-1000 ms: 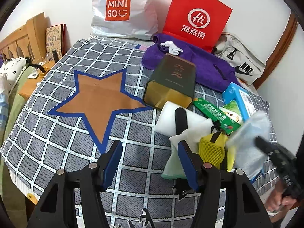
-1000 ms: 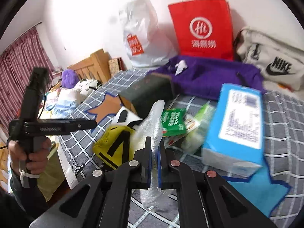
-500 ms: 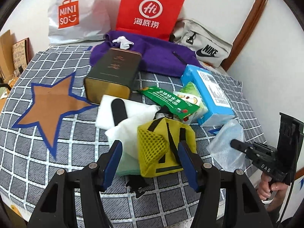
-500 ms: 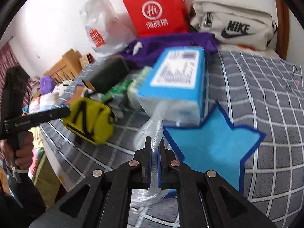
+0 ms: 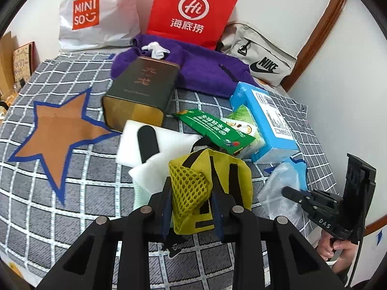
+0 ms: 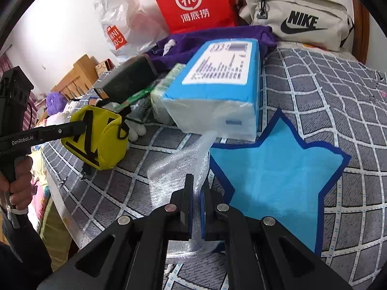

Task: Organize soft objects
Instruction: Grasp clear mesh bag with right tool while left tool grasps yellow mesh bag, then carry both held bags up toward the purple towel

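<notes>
Left wrist view: I find my left gripper [image 5: 191, 207] with its jaws just drawn in onto the yellow fabric pouch with black straps and a mesh pocket [image 5: 208, 191]; the blue pads press its mesh corner from both sides. The pouch sits on the grey checked bedcover [image 5: 92, 193], touching a white foam block [image 5: 154, 142] behind it. A dark rectangular tin [image 5: 142, 94] lies beyond, beside a brown star patch [image 5: 60, 133].

Right wrist view: my right gripper [image 6: 197, 207] is clamped tight on a clear bubble-wrap sheet [image 6: 179, 166], which trails onto the bedcover at the edge of the blue star patch [image 6: 278, 174]. A blue-wrapped tissue pack [image 6: 217, 89] rests just behind the sheet. Purple cloth [image 6: 217, 36], a red paper bag [image 6: 193, 2] and a beige Nike pouch [image 6: 297, 17] line the wall.
</notes>
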A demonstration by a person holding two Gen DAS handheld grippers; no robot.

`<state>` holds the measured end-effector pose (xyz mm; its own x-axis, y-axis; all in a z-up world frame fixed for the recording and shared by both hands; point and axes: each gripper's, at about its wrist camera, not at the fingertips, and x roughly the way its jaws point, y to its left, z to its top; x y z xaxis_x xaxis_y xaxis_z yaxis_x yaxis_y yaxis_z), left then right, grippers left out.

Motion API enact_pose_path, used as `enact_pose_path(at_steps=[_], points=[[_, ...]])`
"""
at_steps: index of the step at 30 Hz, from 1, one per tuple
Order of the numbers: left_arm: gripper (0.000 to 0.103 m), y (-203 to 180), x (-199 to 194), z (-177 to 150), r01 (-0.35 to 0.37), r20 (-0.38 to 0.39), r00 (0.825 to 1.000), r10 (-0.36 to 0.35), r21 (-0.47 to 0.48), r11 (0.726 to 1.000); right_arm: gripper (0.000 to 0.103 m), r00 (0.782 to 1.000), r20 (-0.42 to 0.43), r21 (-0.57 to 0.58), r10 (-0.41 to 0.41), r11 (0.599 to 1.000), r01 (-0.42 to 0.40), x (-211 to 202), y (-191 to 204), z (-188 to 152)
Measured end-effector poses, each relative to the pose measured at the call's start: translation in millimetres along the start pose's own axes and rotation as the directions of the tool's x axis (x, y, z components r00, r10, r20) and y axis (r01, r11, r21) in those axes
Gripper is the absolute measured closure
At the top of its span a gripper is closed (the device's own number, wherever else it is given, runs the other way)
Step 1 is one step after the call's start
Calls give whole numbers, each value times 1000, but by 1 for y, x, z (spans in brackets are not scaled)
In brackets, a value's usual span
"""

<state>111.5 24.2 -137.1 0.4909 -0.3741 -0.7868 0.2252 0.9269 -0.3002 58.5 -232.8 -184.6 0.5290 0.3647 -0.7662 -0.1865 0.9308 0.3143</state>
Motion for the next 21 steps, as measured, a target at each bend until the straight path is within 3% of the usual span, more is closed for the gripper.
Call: enact_pose_path(at_steps=[13,21], points=[[78,4,-52,14,70,126,990,-65,-37,997,100,997,76,-15,18,1000,-17,-37,15,21],[78,10,-61,24,47,144,989,-37,-64,997,100,994,113,-30,12,1000,-8,-56,22,36]])
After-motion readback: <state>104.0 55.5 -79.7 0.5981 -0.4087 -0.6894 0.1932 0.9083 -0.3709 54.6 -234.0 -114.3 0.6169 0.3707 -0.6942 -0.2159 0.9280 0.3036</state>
